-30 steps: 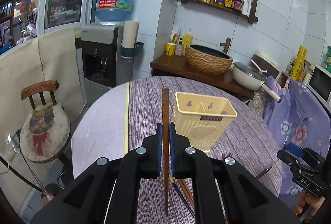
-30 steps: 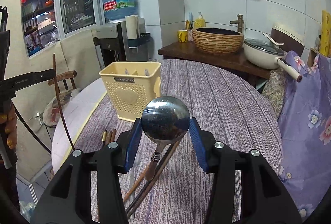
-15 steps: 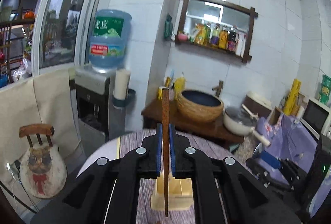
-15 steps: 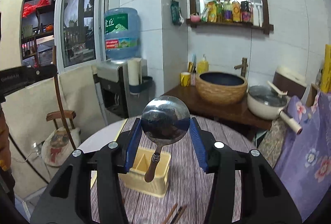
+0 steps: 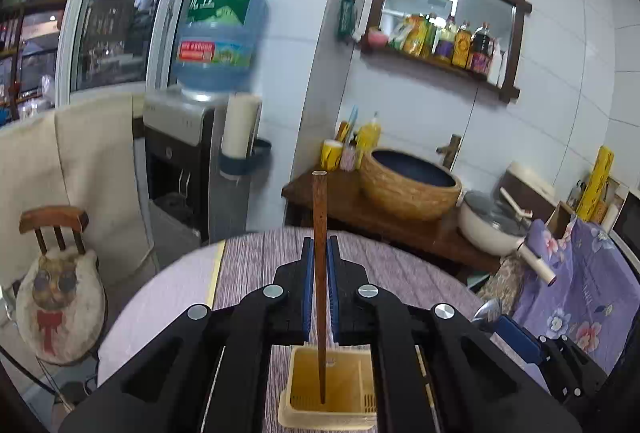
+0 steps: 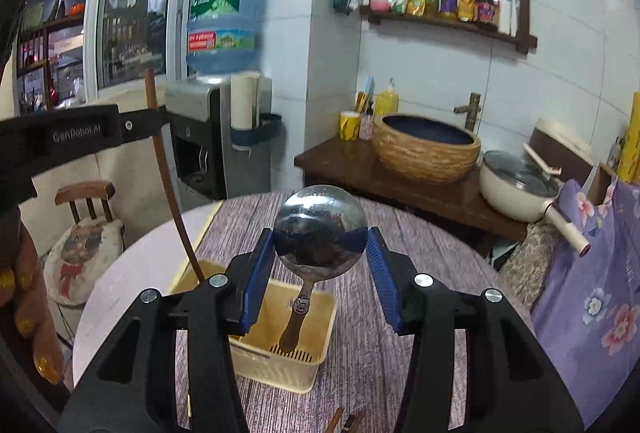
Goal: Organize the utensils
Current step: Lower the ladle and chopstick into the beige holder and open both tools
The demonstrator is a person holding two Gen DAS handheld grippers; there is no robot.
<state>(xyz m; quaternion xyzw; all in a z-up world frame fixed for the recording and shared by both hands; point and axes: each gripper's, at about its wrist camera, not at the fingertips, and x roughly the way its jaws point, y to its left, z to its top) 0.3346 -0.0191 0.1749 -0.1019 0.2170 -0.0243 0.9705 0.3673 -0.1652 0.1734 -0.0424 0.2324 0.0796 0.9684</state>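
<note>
Two utensils hang over the yellow caddy (image 6: pixel 280 337): the left gripper (image 5: pixel 319 289) has its jaws pinched narrow on an upright wooden chopstick (image 5: pixel 319 233), whose lower tip points into a compartment below the jaws. The right gripper (image 6: pixel 320 269) holds a steel ladle (image 6: pixel 320 233) by its bowl between half-spread jaws, handle dangling beneath them. That rounded bowl looks likely to slip or swing, so the handle could catch a divider or tip the light caddy.

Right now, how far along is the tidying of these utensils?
Nothing looks stowed yet: the yellow caddy shows no utensil resting inside. In hand: the left gripper clamps a wooden chopstick upright over the caddy, and the right gripper holds a metal ladle by its bowl, handle down over a compartment. Left: more chopsticks lie on the table.
</note>
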